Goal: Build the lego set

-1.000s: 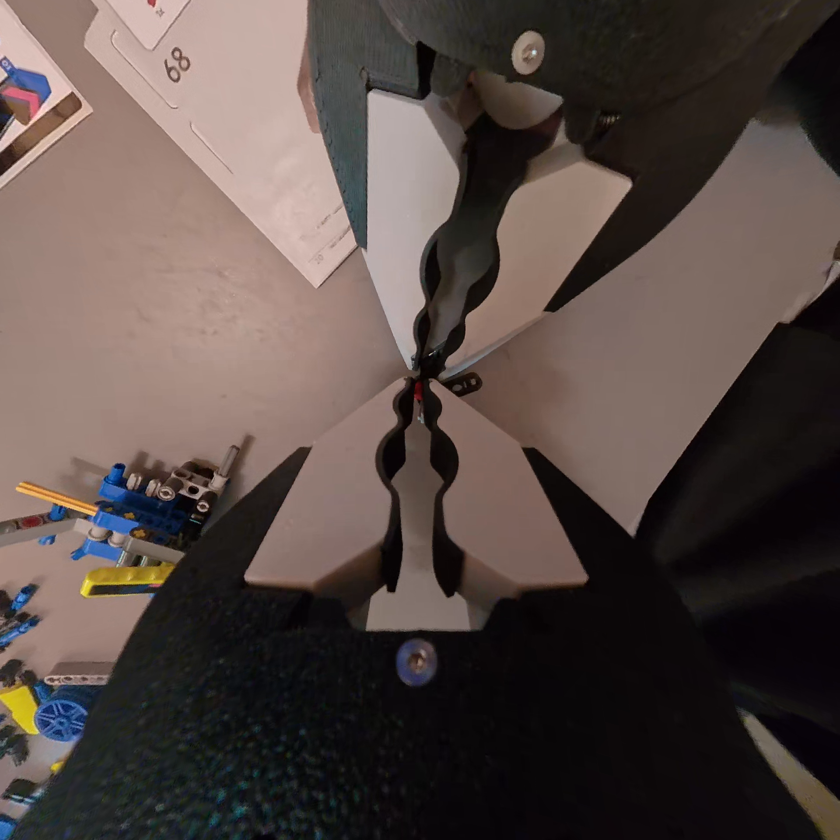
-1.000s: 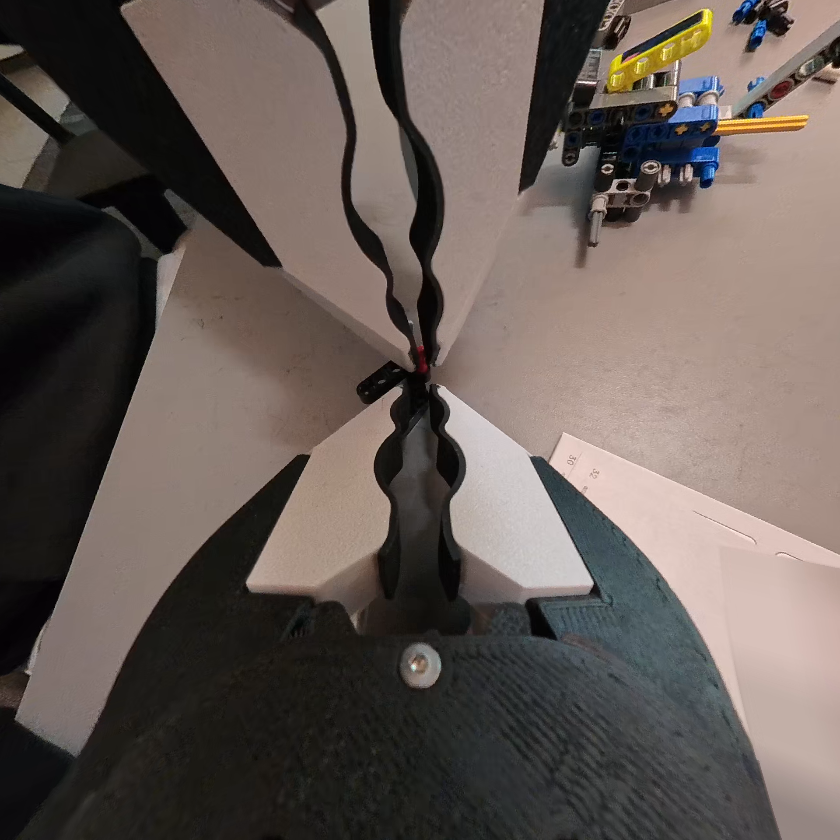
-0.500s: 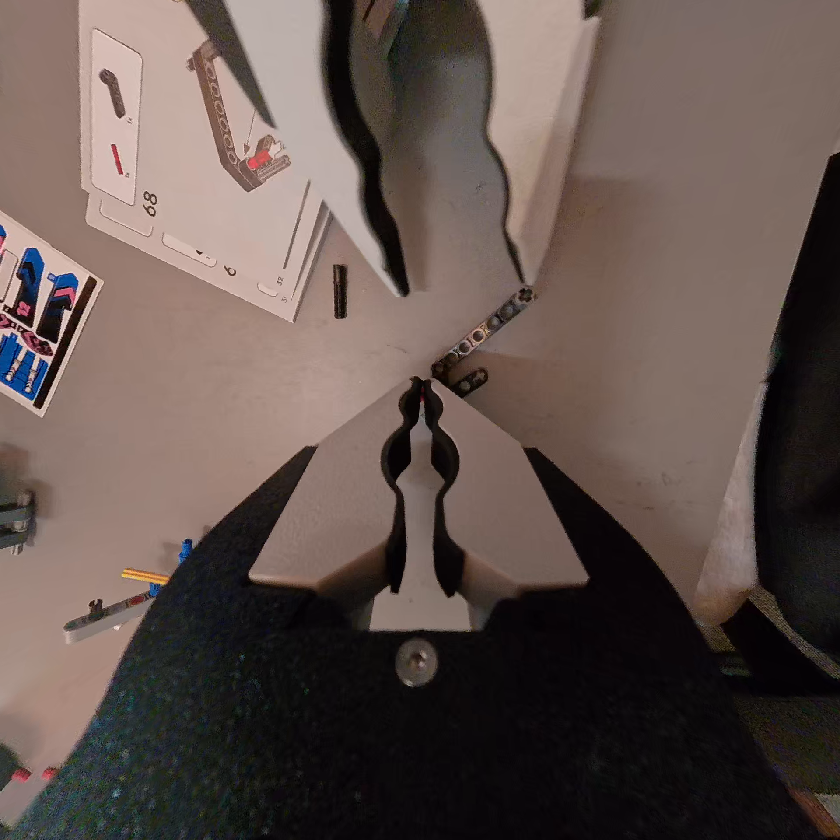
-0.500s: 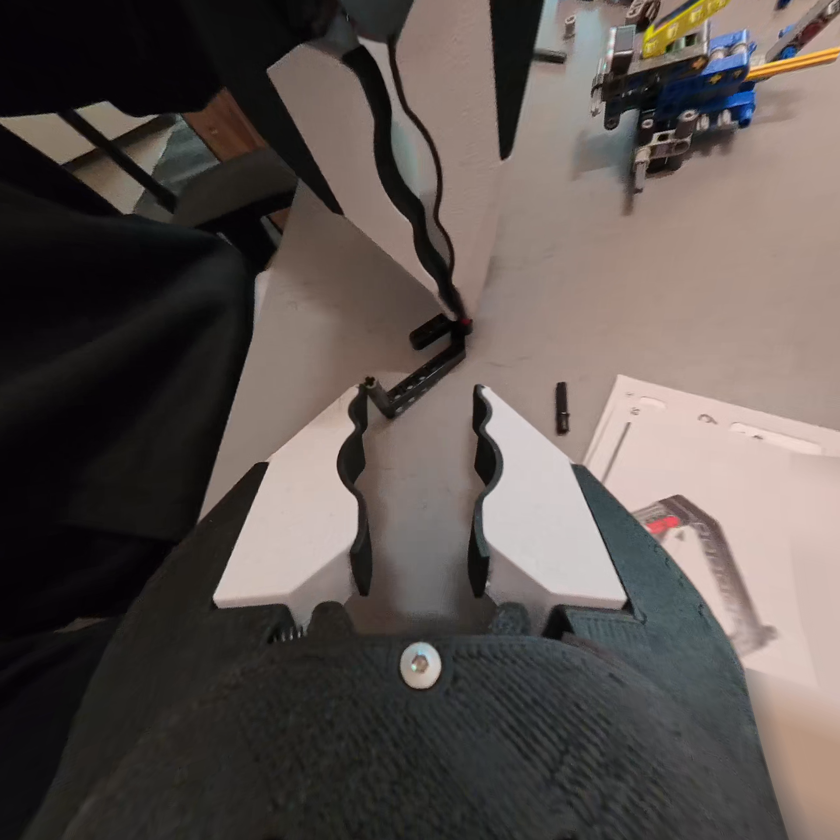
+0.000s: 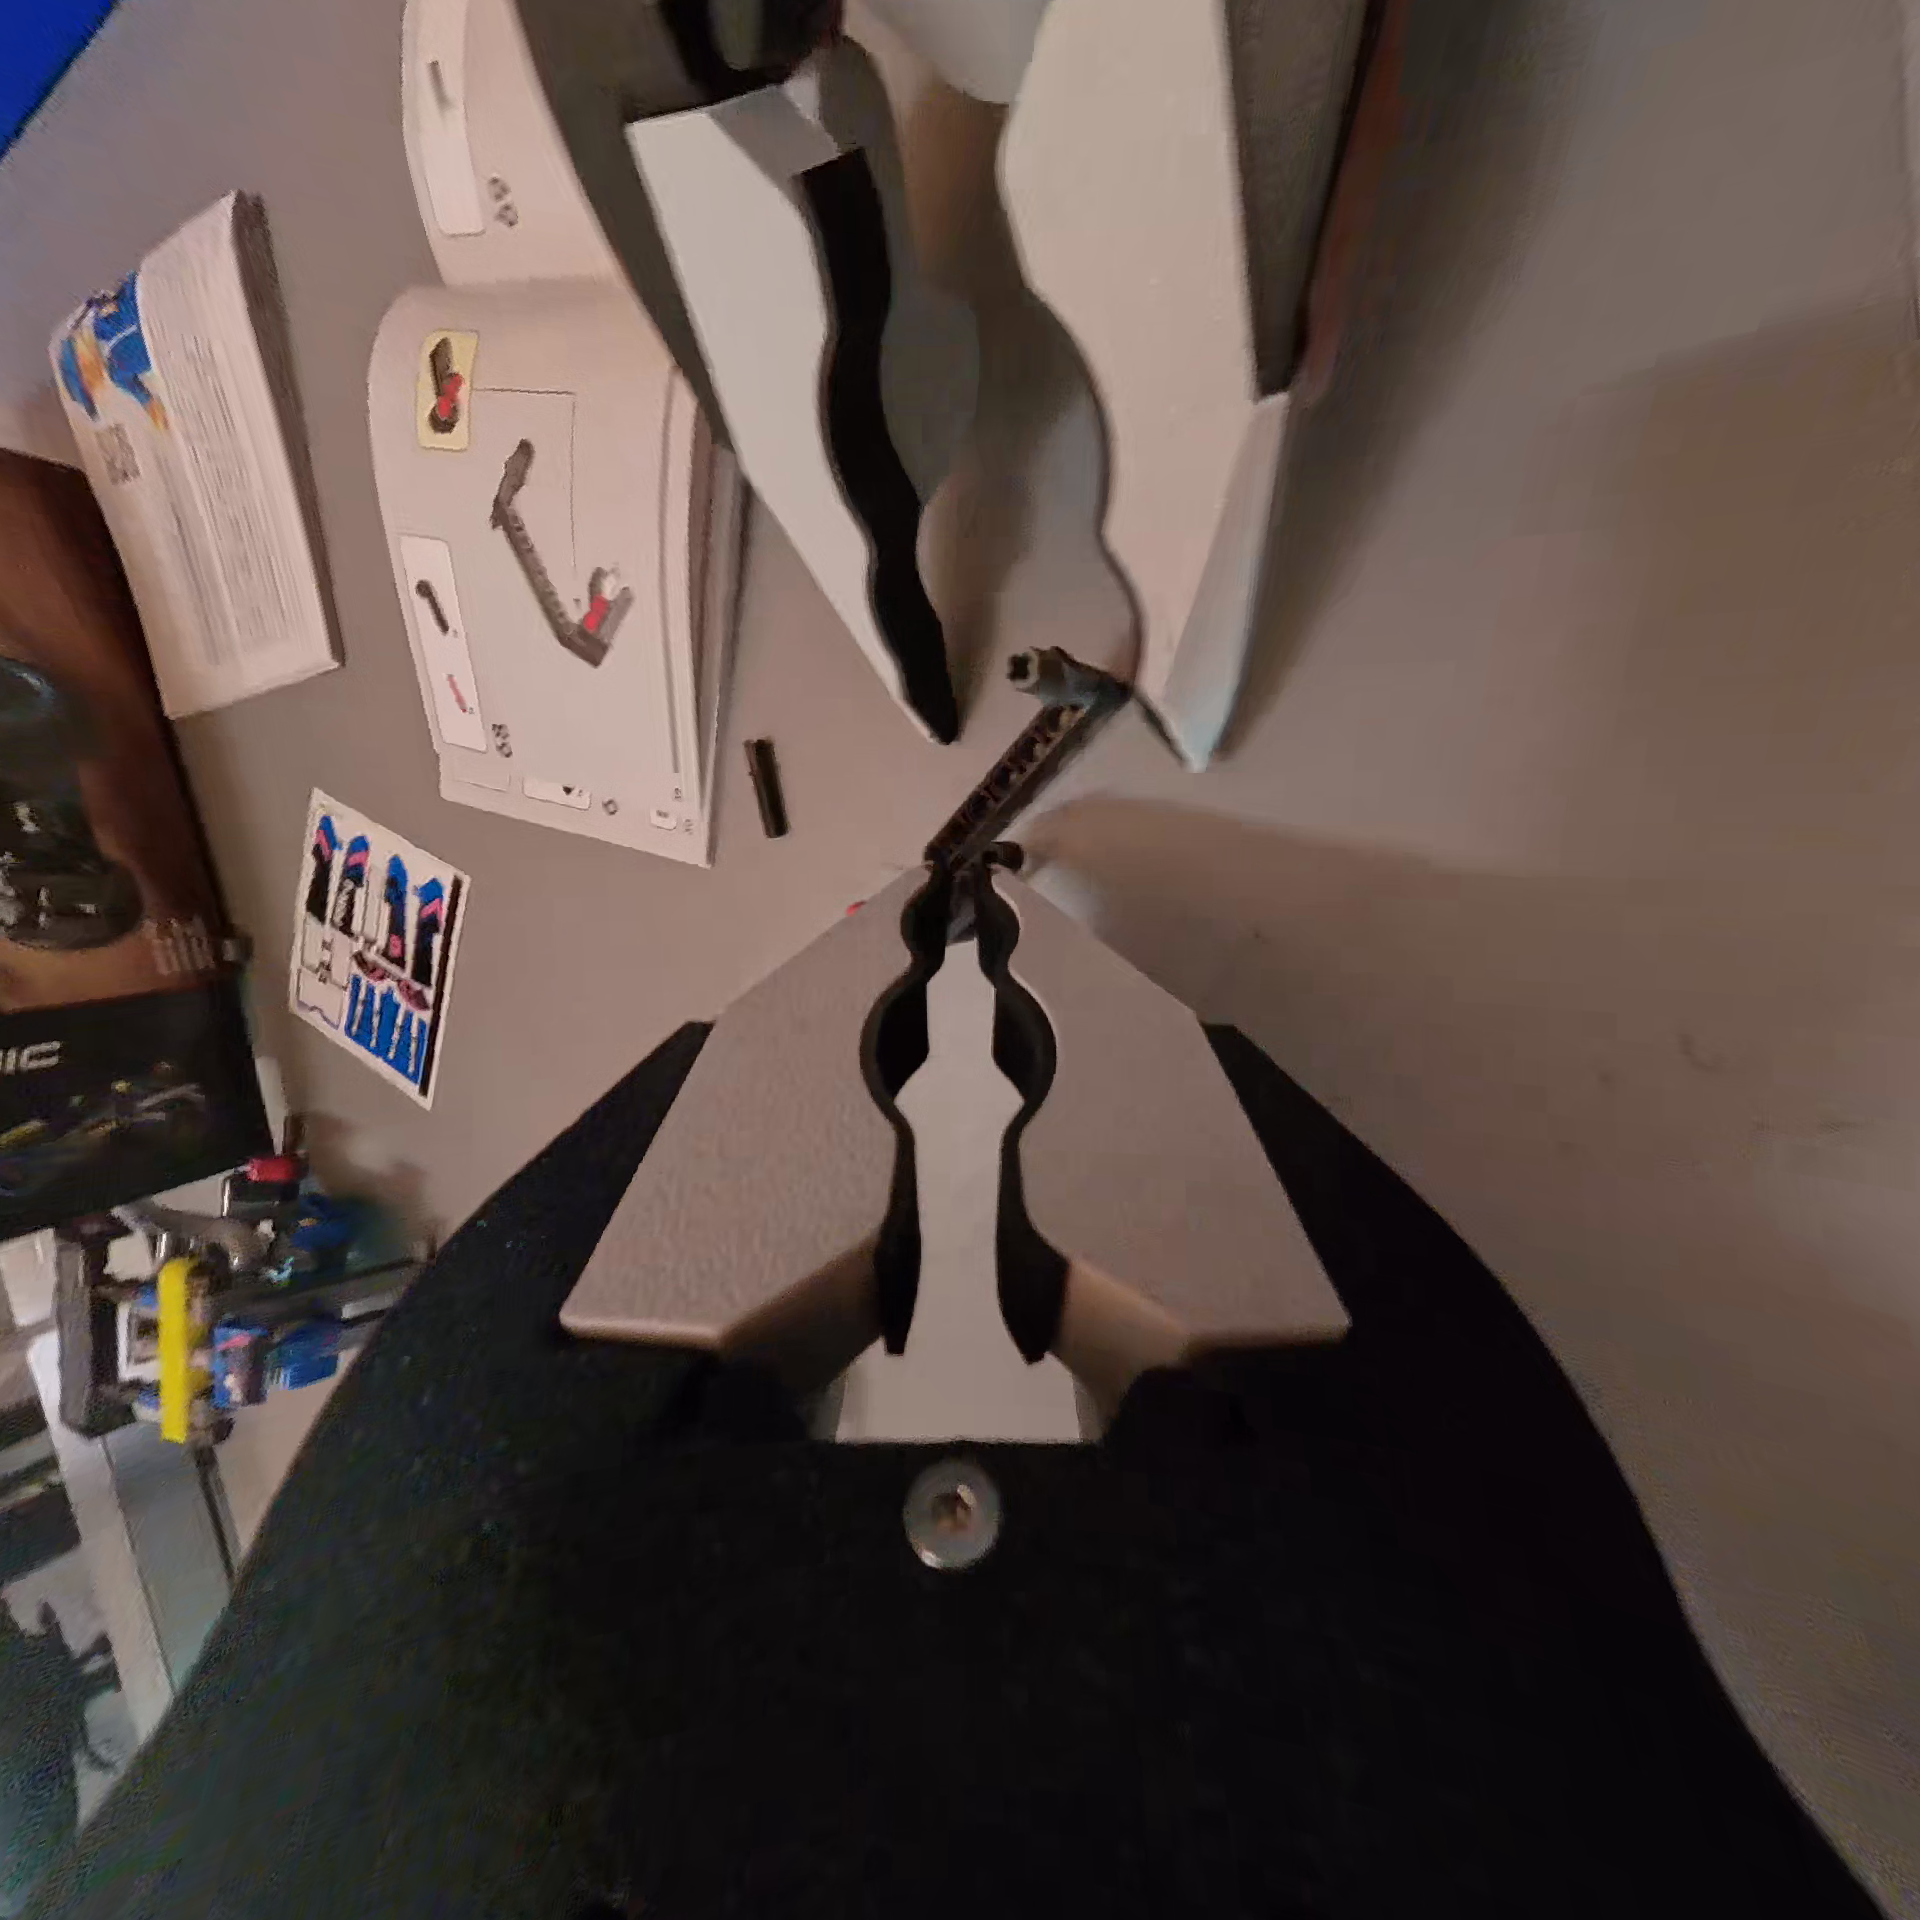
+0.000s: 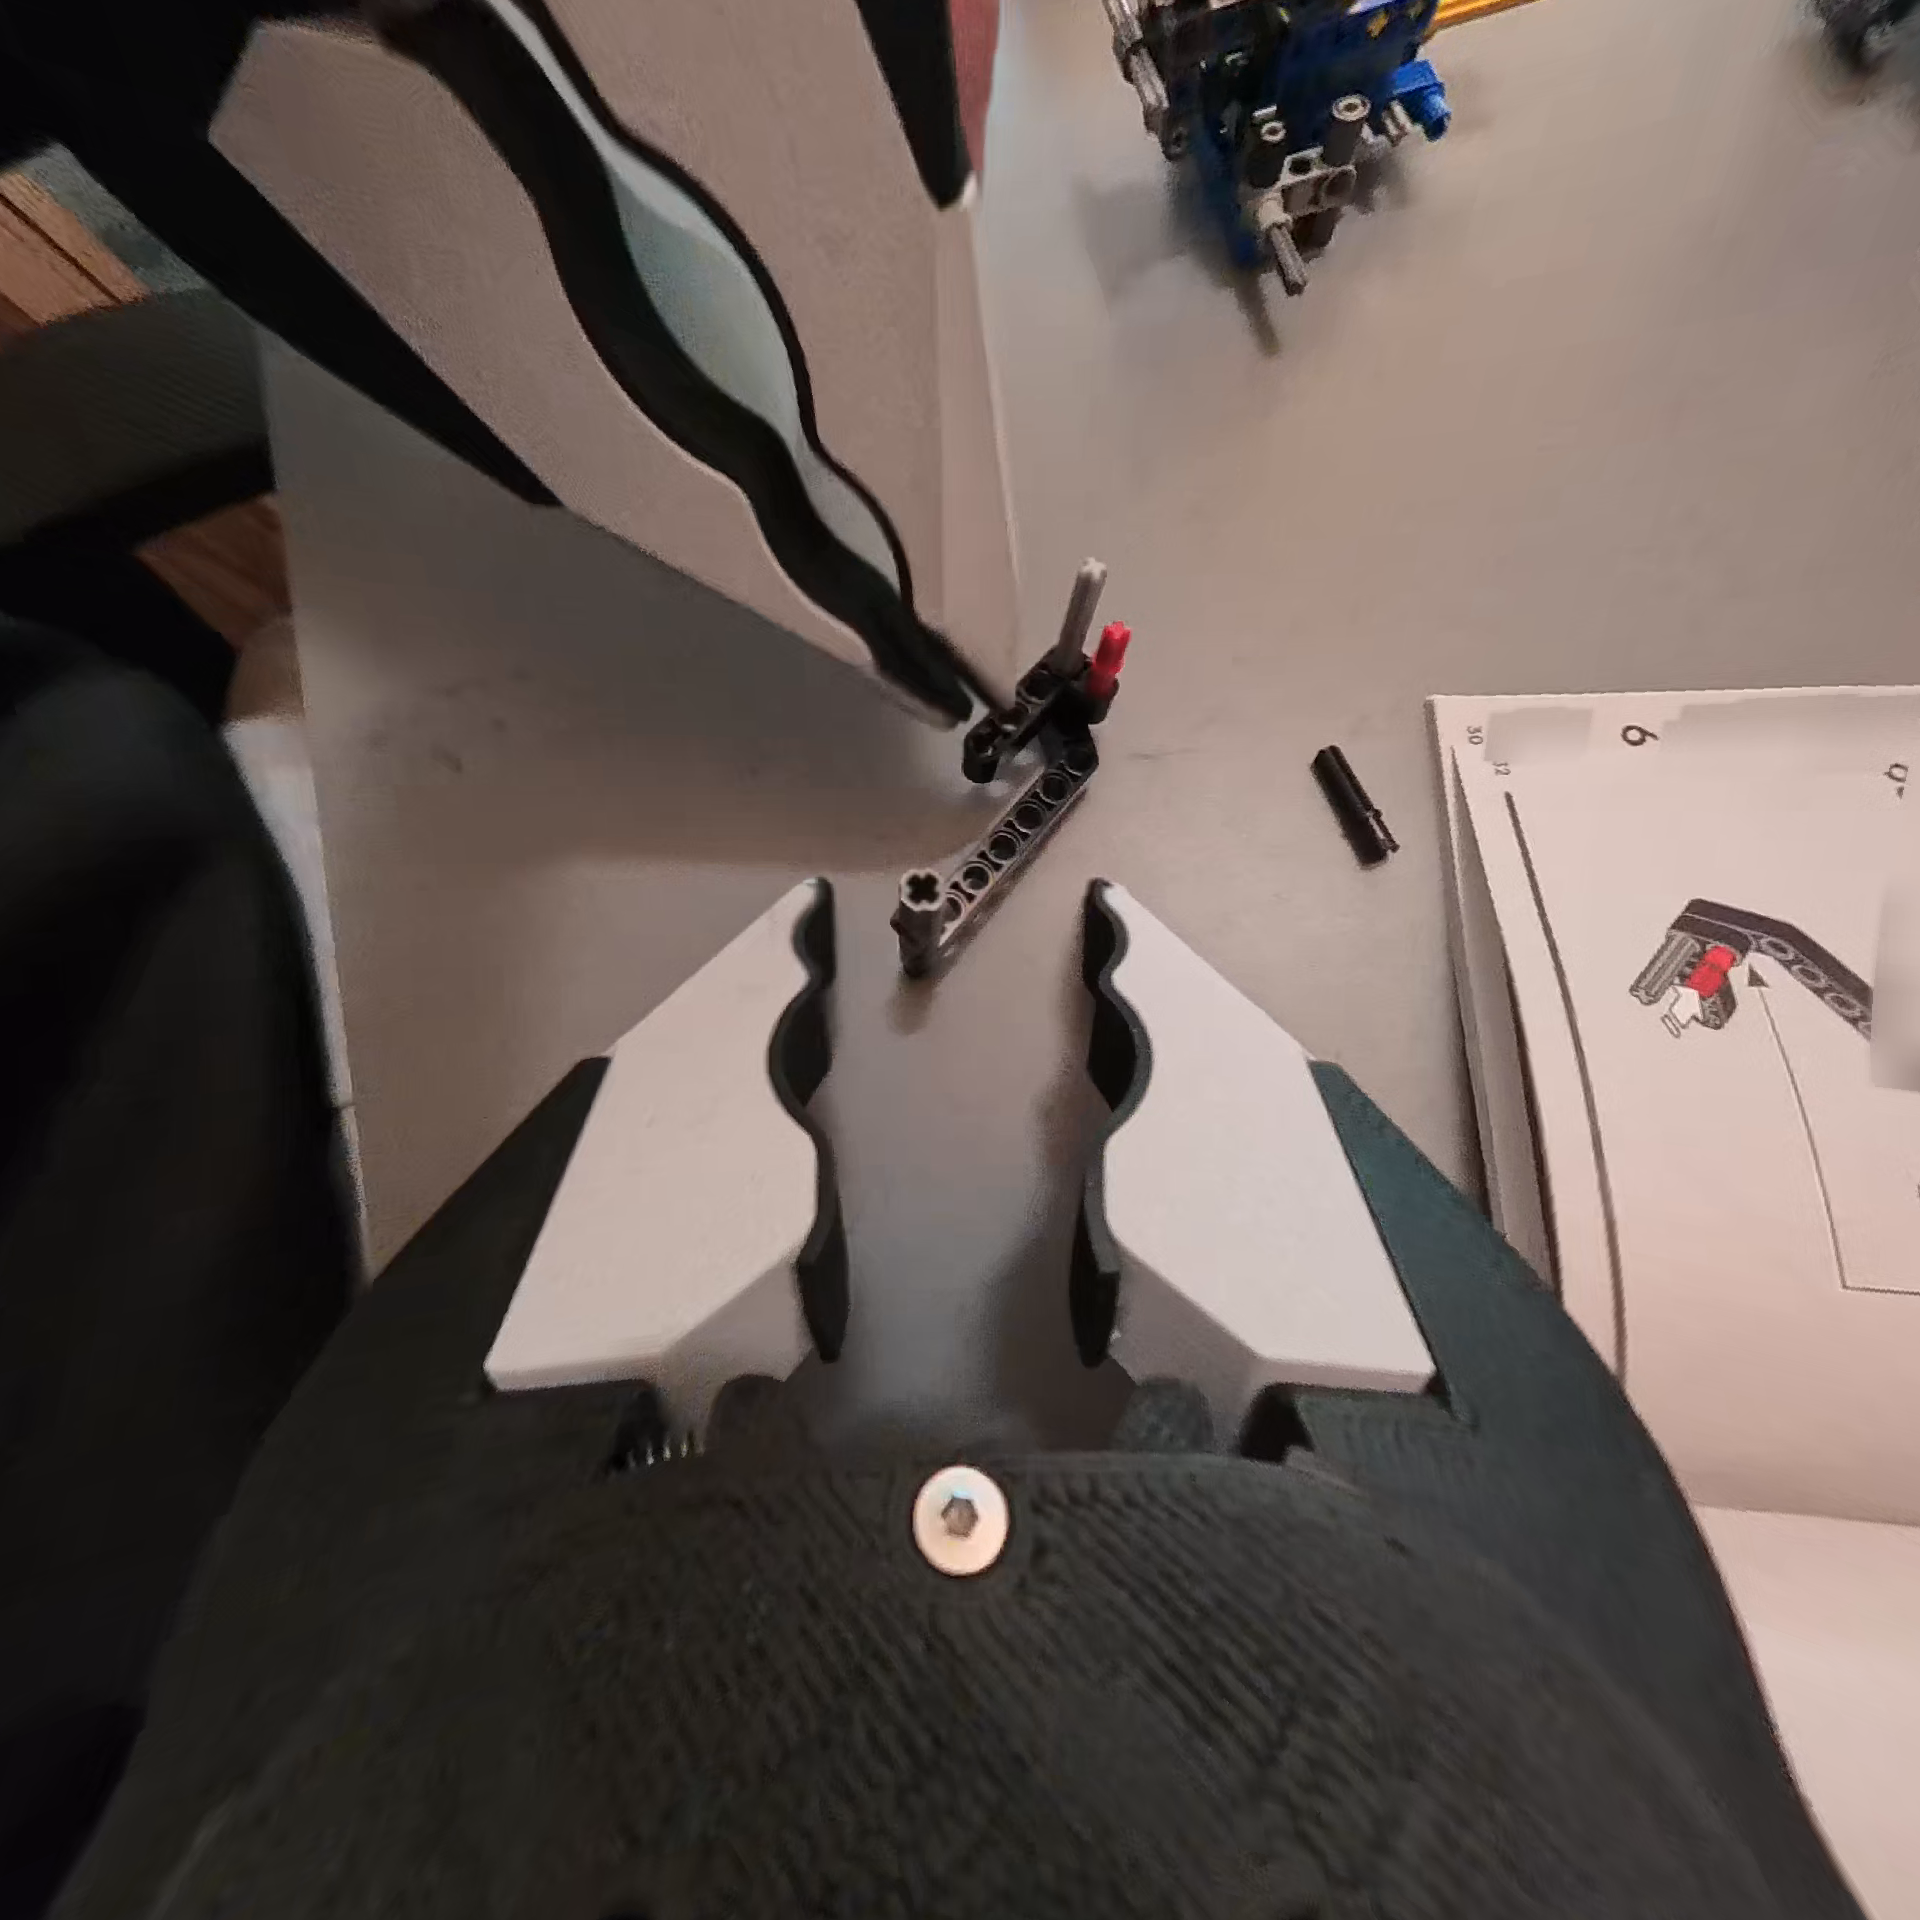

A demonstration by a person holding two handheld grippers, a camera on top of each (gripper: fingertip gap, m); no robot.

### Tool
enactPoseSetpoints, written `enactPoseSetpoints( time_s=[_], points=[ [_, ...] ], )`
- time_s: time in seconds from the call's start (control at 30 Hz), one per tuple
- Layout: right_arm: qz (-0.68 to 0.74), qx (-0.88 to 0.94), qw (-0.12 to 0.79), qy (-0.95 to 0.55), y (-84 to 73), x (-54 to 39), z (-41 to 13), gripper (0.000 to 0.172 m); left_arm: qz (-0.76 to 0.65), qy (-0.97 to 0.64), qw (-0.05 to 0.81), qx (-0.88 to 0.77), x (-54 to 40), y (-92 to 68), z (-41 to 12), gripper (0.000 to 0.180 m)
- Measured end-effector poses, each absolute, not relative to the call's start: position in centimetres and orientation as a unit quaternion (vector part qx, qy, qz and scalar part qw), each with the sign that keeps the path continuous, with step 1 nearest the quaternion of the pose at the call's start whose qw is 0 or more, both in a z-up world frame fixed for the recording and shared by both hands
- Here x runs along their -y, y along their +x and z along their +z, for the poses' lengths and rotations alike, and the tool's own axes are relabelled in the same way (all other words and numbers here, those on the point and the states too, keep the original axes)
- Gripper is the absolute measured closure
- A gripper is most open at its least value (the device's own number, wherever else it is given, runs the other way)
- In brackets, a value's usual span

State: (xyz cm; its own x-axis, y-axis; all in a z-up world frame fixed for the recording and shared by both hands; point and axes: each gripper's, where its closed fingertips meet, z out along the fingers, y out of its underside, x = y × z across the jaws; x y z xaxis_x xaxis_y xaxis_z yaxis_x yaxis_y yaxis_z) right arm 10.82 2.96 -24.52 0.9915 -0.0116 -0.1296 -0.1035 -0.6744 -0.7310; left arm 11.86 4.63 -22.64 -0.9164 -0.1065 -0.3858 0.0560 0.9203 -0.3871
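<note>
A second ago the two grippers stood tip to tip, both clenched around a small black and red assembly held between them; now they are apart. The left gripper (image 5: pixel 961 894) stays clenched on one end of the black perforated beam (image 6: pixel 1023 831), its dark pads pressing the short black link at the beam's corner, where a grey axle (image 6: pixel 1081 608) and a red pin (image 6: pixel 1110 655) stick up. The beam slopes away from those fingertips across the grey table (image 6: pixel 1351 468), and its far end, fitted with a grey cross-holed connector (image 6: pixel 920 914), lies between the fingers of the right gripper (image 6: pixel 956 914). That gripper, shut on the assembly a second ago, has released: its jaws stand wide, with clear space on both sides of the connector and neither pad touching it. Both cameras have drawn back, so more of the table shows than before. A loose black pin (image 6: pixel 1354 805) lies near the beam, just beside the open instruction booklet (image 6: pixel 1662 1039). A sticker sheet (image 5: pixel 374 945) lies left of the booklet, and the blue, black and yellow brick model (image 6: pixel 1288 114) stands well apart from the beam.
</note>
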Motion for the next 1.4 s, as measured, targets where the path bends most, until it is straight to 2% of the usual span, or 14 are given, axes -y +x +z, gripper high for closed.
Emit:
enactPoseSetpoints(
  time_s=[0.27, 0.63, 0.73, 0.8, 0.9, 1.0, 1.17, 1.4],
  points=[
    [0.015, -0.014, 0.414, -0.91, 11.5, -3.5, -24.8, 0.163, -0.251, 0.012, 0.208, -0.945, -4.5, 10.9, -23.4, 0.18],
    [0.0, 0.027, 0.414, -0.91, 11.7, -3.7, -24.9, 0.166, -0.266, 0.016, 0.206, -0.941, -5.6, 9.8, -23.4, 0.175],
    [-0.011, 0.033, 0.415, -0.909, 11.7, -3.8, -24.8, 0.167, -0.323, -0.016, 0.192, -0.926, -4.8, 9.7, -21.0, 0.174],
    [-0.018, 0.036, 0.415, -0.909, 11.7, -3.8, -24.8, 0.167, -0.342, -0.093, 0.175, -0.918, -5.2, 10.9, -19.3, 0.18],
    [-0.026, 0.041, 0.415, -0.908, 11.8, -3.9, -24.8, 0.167, -0.317, -0.178, 0.091, -0.927, -6.0, 11.5, -19.0, 0.178],
    [-0.031, 0.045, 0.416, -0.908, 11.9, -3.9, -24.8, 0.167, -0.284, -0.178, 0.014, -0.942, -5.8, 11.3, -19.4, 0.178],
    [-0.032, 0.047, 0.416, -0.908, 12.0, -4.0, -24.8, 0.166, -0.177, -0.158, 0.014, -0.971, -6.6, 12.0, -20.9, 0.168],
    [-0.033, 0.047, 0.416, -0.908, 12.0, -4.0, -24.9, 0.166, -0.129, -0.215, -0.003, -0.968, -6.8, 11.3, -22.0, 0.17]
  ],
)
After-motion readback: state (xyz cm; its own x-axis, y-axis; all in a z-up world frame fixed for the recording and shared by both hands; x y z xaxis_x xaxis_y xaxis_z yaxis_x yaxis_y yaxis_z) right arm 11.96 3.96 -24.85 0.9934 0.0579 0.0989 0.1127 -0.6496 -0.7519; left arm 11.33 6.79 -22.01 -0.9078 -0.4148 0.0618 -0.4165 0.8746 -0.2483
